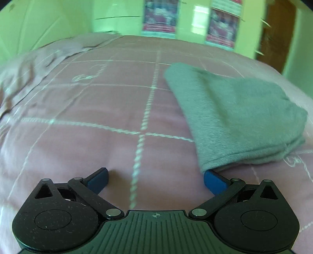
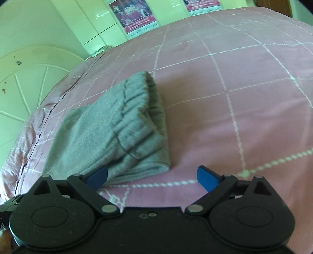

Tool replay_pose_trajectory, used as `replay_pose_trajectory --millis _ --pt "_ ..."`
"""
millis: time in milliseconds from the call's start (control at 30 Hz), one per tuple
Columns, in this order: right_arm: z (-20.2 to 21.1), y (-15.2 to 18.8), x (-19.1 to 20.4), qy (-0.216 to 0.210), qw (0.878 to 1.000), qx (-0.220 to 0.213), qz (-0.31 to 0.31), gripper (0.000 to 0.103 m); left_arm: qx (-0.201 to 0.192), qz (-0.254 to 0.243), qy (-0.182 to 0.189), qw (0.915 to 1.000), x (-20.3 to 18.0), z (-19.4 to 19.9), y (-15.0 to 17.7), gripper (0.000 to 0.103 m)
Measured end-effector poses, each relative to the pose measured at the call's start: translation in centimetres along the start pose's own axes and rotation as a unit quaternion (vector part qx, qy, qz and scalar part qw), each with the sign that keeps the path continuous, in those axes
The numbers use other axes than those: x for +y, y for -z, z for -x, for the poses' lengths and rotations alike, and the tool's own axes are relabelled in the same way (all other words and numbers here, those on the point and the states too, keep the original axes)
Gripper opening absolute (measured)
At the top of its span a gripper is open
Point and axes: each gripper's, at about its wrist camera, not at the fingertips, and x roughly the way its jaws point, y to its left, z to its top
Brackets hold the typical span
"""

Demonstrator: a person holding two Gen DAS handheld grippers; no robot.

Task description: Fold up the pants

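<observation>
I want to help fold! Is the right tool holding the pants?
No, the right tool is open with nothing between its pads, and the folded pants lie on the bed.

Folded pants [image 2: 109, 125] on bedspread [image 2: 225, 121], headboard [image 2: 25, 82] left, posters [image 2: 135, 17] behind

You face a bed under a pink checked bedspread [image 2: 234, 101]; beyond its far edge stand pale green walls [image 1: 58, 19] with two posters [image 1: 160, 17] and a brown door [image 1: 277, 35].
</observation>
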Motion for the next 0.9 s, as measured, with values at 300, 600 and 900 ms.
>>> replay_pose_trajectory --millis 300,600,900 --pt "9.9 5.9 2.0 -0.002 0.991 -0.125 0.055 0.097 -0.068 0.073 0.031 0.9945 3.3 10.2 4.9 0.103" --pt "16.3 13.2 7.2 0.010 0.986 -0.124 0.108 0.097 -0.126 0.012 0.037 0.9913 -4.1 20.6 9.5 0.103" --pt "20.1 19.8 9.0 0.035 0.968 -0.158 0.192 0.097 -0.148 -0.017 0.045 0.9878 -6.8 27.3 14.7 0.103"
